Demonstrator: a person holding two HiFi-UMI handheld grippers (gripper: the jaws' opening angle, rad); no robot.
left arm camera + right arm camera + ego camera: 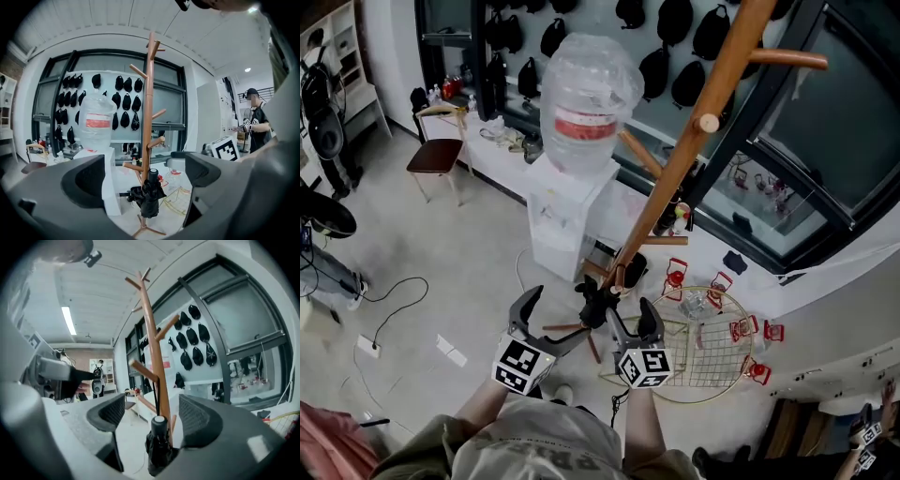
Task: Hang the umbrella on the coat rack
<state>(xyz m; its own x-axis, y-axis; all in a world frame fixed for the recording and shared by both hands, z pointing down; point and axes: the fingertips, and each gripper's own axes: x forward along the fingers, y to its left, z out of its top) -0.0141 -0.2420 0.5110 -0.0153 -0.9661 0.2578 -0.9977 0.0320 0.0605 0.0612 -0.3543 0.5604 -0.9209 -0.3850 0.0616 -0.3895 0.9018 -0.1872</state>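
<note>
A folded black umbrella [592, 305] hangs by its strap from a low peg of the wooden coat rack [703, 122]. My left gripper [555, 317] stands open just left of it, nothing between its fingers. My right gripper [630, 319] is open close beside the umbrella on the right. In the left gripper view the umbrella [149, 197] hangs against the rack's pole [149, 108], well beyond the open left gripper [140, 173]. In the right gripper view the umbrella [159, 446] shows low between the spread jaws of the right gripper [152, 416], whose pads do not touch it; the rack [154, 348] rises behind.
A white water dispenser [567, 211] with a big bottle stands left of the rack. A round wire stand [712, 361] with red items lies on the floor to the right. A chair [439, 155] and cables [394, 309] are at left. Another person [255, 122] stands far right.
</note>
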